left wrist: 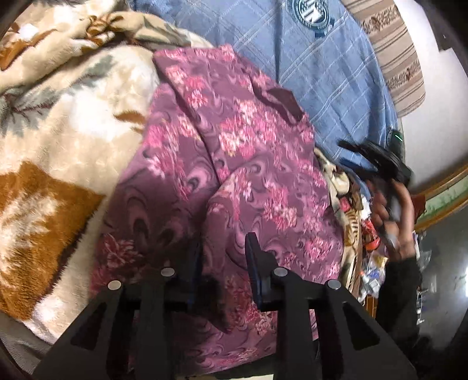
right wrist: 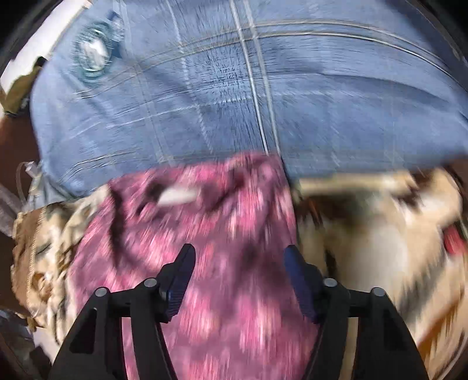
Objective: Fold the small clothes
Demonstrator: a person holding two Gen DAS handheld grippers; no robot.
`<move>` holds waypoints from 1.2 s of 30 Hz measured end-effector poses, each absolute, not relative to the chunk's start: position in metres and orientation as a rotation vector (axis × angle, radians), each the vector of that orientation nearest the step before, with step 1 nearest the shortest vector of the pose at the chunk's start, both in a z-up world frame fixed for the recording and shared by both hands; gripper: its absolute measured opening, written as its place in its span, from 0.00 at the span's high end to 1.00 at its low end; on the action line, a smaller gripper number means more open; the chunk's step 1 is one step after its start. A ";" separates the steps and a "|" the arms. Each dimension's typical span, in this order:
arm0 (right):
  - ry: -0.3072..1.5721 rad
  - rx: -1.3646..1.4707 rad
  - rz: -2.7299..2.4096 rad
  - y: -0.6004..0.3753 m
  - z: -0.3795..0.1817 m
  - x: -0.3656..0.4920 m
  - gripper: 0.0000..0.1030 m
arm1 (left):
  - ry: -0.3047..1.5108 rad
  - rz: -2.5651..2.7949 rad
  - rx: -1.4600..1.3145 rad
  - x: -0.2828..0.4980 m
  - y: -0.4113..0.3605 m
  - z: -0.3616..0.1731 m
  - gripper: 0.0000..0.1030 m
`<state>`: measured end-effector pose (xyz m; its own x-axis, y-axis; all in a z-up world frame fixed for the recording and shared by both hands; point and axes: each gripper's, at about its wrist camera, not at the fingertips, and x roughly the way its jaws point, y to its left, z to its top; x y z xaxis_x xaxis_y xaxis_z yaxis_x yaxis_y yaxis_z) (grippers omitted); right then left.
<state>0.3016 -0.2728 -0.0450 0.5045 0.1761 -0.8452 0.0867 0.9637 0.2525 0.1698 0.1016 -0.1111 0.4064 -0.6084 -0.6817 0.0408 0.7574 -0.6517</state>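
A purple garment with pink flowers (left wrist: 234, 163) lies over a cream and brown plush blanket (left wrist: 58, 140), one edge on a blue checked cloth (left wrist: 321, 67). My left gripper (left wrist: 225, 254) is just above its near part, jaws a little apart with a fold of the cloth between them. My right gripper (right wrist: 237, 263) is open and empty above the same garment (right wrist: 204, 248), in a blurred view. It also shows in the left wrist view (left wrist: 377, 163) at the right, held by a hand.
The blue checked cloth (right wrist: 234, 87) with a round emblem (left wrist: 310, 14) covers the far side. A striped brown fabric (left wrist: 397, 58) lies at the far right. Colourful clutter (left wrist: 368, 233) sits past the bed's right edge.
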 end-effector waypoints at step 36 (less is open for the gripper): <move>0.930 0.540 0.028 -0.320 -0.093 -0.025 0.40 | 1.093 -0.112 -0.345 0.076 0.133 -0.110 0.41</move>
